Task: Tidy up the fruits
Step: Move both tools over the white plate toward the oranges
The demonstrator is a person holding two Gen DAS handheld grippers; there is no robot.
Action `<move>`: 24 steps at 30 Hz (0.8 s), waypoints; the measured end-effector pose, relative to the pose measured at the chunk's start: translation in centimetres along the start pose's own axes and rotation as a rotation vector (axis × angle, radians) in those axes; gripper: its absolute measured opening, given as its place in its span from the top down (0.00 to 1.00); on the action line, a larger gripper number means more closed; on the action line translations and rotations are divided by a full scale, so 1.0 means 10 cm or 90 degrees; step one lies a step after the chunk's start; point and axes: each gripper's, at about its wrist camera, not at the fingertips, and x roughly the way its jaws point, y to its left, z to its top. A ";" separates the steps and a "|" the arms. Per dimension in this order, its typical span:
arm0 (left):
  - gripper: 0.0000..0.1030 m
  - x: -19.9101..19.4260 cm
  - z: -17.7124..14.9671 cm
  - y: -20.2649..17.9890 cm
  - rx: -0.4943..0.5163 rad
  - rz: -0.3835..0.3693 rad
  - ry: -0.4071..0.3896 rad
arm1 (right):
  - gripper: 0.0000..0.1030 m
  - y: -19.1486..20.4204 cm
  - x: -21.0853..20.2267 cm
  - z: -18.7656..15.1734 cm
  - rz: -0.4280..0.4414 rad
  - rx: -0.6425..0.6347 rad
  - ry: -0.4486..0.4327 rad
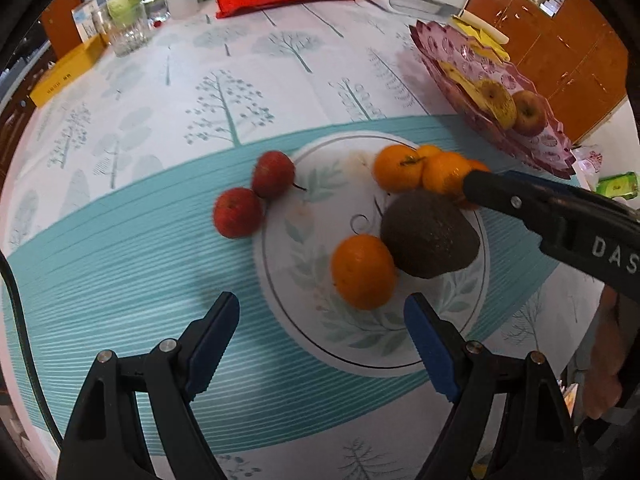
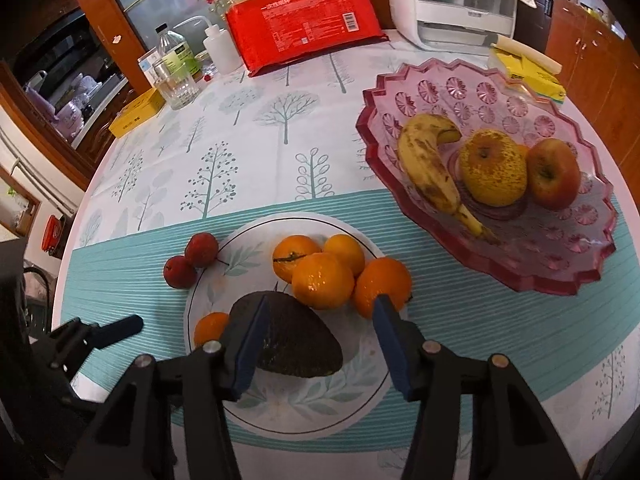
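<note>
Orange mandarins (image 2: 322, 280) sit clustered at the far side of the white leaf-patterned ceramic plate (image 2: 280, 416), with a dark rough-skinned avocado (image 2: 296, 344) just in front of them and one lone mandarin (image 1: 363, 271) beside it. Two small red fruits (image 1: 256, 196) touch the plate's left rim. Right gripper (image 2: 318, 350): jaws apart, straddling the avocado, pads not visibly pressing it. Left gripper (image 1: 320, 344): jaws wide, nothing between them, above the plate's near edge. Pink cut-glass bowl (image 2: 560, 272) holds a spotted banana (image 2: 424, 164), a yellow pear-like fruit (image 2: 493, 168) and a red apple (image 2: 554, 174).
</note>
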 end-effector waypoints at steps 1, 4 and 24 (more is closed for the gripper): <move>0.19 0.01 0.00 -0.01 -0.002 -0.001 0.001 | 0.52 0.00 0.02 0.01 0.002 -0.002 0.002; 0.19 0.06 0.01 -0.02 -0.010 -0.007 0.005 | 0.55 -0.01 0.09 0.04 0.007 -0.006 0.012; 0.63 0.36 0.16 -0.16 -0.025 -0.038 0.030 | 0.64 0.17 0.31 0.15 -0.040 -0.118 0.009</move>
